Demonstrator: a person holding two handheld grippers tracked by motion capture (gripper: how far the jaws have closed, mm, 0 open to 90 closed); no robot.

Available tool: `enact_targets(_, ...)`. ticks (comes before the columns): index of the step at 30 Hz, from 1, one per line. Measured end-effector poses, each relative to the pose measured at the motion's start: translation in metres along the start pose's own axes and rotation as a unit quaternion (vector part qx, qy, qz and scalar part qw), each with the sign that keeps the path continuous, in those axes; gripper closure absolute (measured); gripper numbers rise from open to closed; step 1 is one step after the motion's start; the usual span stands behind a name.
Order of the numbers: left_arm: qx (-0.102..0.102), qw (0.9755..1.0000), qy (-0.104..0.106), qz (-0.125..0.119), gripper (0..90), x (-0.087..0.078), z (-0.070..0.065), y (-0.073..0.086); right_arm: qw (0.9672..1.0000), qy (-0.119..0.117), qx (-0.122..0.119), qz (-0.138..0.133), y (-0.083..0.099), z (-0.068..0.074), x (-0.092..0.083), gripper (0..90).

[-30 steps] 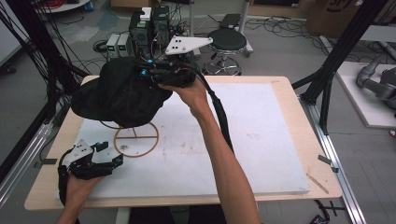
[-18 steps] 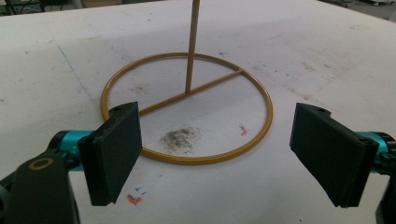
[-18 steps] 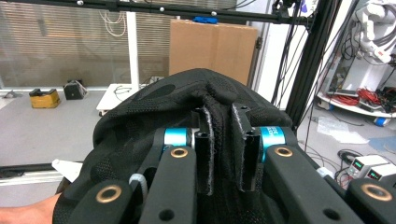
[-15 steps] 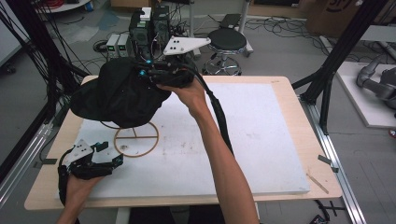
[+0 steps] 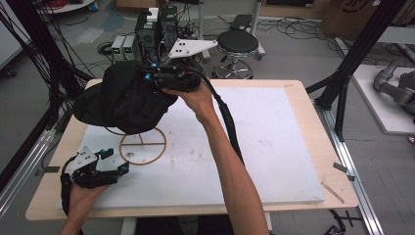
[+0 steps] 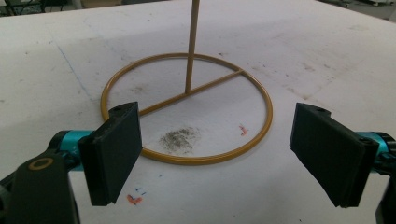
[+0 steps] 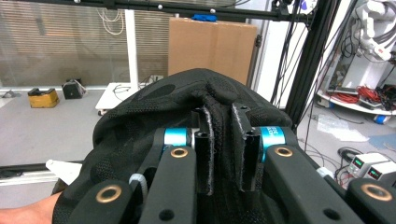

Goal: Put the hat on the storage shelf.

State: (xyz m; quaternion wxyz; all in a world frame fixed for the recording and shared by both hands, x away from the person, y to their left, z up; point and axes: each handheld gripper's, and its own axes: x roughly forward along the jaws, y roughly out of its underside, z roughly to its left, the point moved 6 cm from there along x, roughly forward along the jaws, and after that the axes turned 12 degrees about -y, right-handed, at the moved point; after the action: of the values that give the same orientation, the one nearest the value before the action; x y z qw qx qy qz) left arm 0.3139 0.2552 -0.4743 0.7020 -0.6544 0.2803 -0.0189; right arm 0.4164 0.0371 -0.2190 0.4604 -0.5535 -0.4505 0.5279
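A black fabric cap [image 5: 122, 100] hangs in the air above the table's far left, with my right gripper [image 5: 161, 78] shut on a fold of it. In the right gripper view the jaws [image 7: 226, 149] pinch the cap's cloth [image 7: 154, 112] between them. Under the cap stands a wooden stand with a ring base [image 5: 143, 146] and a thin upright rod [image 6: 191, 42]; the cap hides the rod's top. My left gripper [image 5: 115, 160] rests low near the front left, open, its jaws [image 6: 224, 149] facing the ring base [image 6: 187, 107] with nothing between them.
A white foam board [image 5: 274, 147] covers most of the wooden table [image 5: 313, 98]. Black frame posts [image 5: 342, 83] stand at the table's sides. Behind the far edge are electronics boxes [image 5: 156, 27] and a round stool [image 5: 237, 44].
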Motion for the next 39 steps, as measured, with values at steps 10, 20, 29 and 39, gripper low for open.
enact_targets(10, -0.001, 1.0, 0.0, 0.0, 16.8, 0.0, 0.0, 0.0, 0.9998, -0.002, 0.0, 0.02, 0.007, -0.002, 0.01, 82.0)
enact_targets(20, -0.001, 1.0, 0.001, -0.001, 16.8, 0.0, 0.0, 0.0, 0.9995, -0.001, 0.001, 0.03, 0.011, -0.002, 0.012, 82.0)
enact_targets(29, 0.001, 1.0, 0.0, -0.002, 16.8, 0.0, 0.0, 0.0, 0.9993, -0.002, 0.016, 0.034, 0.026, -0.006, 0.01, 82.0)
enact_targets(39, 0.003, 1.0, 0.0, -0.003, 16.8, 0.0, 0.0, 0.0, 0.999, -0.004, 0.018, 0.041, 0.03, -0.004, 0.01, 82.0)
